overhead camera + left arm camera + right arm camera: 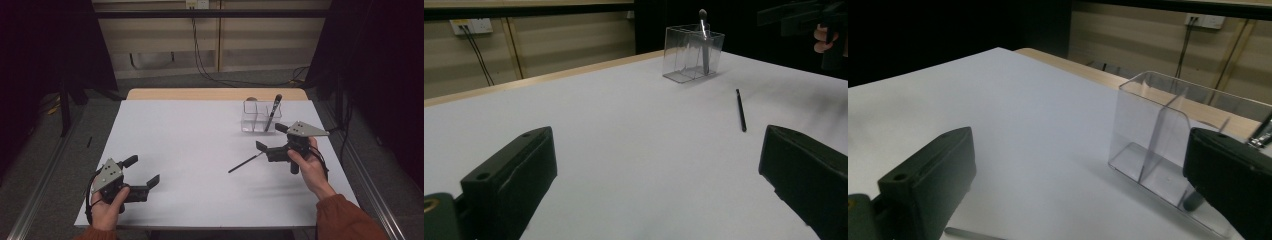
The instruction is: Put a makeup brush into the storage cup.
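White covers the table [190, 150] in the high view, with a strip of bare wood along its far edge and dark floor and curtains around it. At about seven o'clock on the sheet the left gripper [142, 171] sits in a hand, its jaws spread wide with nothing between them. At about three o'clock the right gripper [270, 137] is held in the other hand, its jaws also parted and empty. A thin dark brush [246, 163] lies flat on the sheet just beside the right gripper, on its seven o'clock side, running aslant toward the table's middle. At one o'clock stands a clear box [255, 116] with a divider, and a second brush [273, 112] leans upright in its right compartment

From the left gripper view, both black jaws stand far apart over bare sheet. The lying brush [741, 110] shows at two o'clock, well apart from them, and the clear box [692, 52] with its standing brush [704, 40] rises at one o'clock

From the right gripper view, the jaws are wide open, and the clear box [1168, 145] is near, at three o'clock. A grey tip of the lying brush [973, 233] shows at six o'clock, low between the jaws
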The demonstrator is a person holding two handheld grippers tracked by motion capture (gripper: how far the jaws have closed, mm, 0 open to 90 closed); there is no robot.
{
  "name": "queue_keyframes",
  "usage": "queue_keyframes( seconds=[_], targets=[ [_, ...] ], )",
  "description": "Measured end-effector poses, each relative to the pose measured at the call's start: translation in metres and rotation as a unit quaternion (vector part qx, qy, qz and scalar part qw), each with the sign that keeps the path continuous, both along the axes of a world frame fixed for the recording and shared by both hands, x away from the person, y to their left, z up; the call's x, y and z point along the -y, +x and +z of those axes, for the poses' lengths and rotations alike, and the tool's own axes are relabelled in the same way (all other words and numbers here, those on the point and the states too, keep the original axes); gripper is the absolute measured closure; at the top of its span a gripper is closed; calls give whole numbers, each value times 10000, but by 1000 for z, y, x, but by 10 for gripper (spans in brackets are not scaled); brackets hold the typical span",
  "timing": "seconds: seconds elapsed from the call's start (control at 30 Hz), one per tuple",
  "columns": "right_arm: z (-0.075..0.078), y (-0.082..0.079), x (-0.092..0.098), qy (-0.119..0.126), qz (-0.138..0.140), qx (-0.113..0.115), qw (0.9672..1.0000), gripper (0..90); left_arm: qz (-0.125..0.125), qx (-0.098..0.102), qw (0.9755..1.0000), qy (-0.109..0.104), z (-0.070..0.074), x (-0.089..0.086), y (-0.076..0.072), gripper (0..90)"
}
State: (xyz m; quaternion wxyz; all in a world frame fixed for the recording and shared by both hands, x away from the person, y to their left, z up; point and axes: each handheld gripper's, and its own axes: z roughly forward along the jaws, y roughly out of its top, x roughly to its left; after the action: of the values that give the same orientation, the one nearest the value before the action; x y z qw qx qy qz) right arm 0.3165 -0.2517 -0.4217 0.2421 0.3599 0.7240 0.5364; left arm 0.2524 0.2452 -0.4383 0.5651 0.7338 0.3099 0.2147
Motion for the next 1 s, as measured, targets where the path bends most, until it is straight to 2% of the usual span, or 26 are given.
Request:
queue_keyframes(
  seconds=[0.13, 0.2, 0.27, 0.3, 0.33, 0.37, 0.47, 0.53, 0.6, 0.63, 0.67, 0.7, 0.73, 0.77, 0.8, 0.83, 0.87, 0.9, 0.93, 1.0],
  targets=[
    [2, 7, -5, -8, 93, -3, 10000, 0, -7, 18, 10000, 12, 0, 0, 0, 21],
    [2, 12, -8, -152, 207, -241, 9994, 0, 17, 10, 10000, 6, 0, 0, 0, 20],
    [2, 14, -9, -189, 285, -328, 9989, 0, 27, -1, 10000, -6, 0, -1, 0, 20],
    [0, 16, -11, -335, 332, -384, 9981, 0, 41, 1, 10000, -2, 0, -1, 0, 20],
    [0, 16, -11, -335, 332, -384, 9981, 0, 42, -1, 10000, -3, 0, -1, 0, 20],
    [-2, 17, -12, -468, 398, -479, 9970, 0, 40, -2, 10000, -3, 0, -1, 0, 20],
    [-4, 19, -12, -613, 487, -607, 9951, 1, 34, 3, 10000, 4, 0, -1, 0, 20],
    [-3, 23, -11, -846, 774, -952, 9888, 0, 35, 2, 10000, 13, 0, -1, 0, 20],
    [-1, 25, -11, -1045, 901, -1033, 9850, 2, 43, -6, 10000, 12, 0, -1, 1, 20],
    [0, 27, -11, -1028, 935, -1088, 9843, 8, 42, -2, 10000, 6, 0, -1, 0, 20],
    [2, 30, -12, -1162, 1061, -1196, 9803, 12, 40, 0, 10000, -2, 0, -1, 0, 20],
    [2, 30, -12, -1162, 1061, -1196, 9803, 12, 41, 2, 10000, -6, 0, -1, 0, 20],
    [4, 32, -13, -1229, 1103, -1234, 9785, 18, 46, 0, 10000, -9, 0, -1, 0, 20],
    [4, 34, -15, -1282, 1194, -1315, 9757, 25, 46, 1, 10000, -8, 0, -1, 0, 20],
    [5, 37, -18, -1446, 1287, -1424, 9707, 24, 46, 1, 10000, -6, 0, -2, 0, 20],
    [5, 38, -20, -1535, 1355, -1494, 9673, 24, 43, 1, 10000, -4, 0, -2, 0, 20],
    [5, 38, -20, -1535, 1355, -1494, 9673, 24, 43, 3, 10000, -6, 0, -2, 0, 20],
    [4, 39, -25, -1786, 1432, -1583, 9605, 24, 43, 2, 10000, -4, 0, -2, 0, 20],
    [4, 39, -25, -1786, 1432, -1583, 9605, 24, 46, 4, 10000, -3, 0, -2, 0, 20],
    [2, 38, -30, -2075, 1487, -1654, 9526, 25, 45, 3, 10000, 0, 0, -1, 0, 20]
  ],
)
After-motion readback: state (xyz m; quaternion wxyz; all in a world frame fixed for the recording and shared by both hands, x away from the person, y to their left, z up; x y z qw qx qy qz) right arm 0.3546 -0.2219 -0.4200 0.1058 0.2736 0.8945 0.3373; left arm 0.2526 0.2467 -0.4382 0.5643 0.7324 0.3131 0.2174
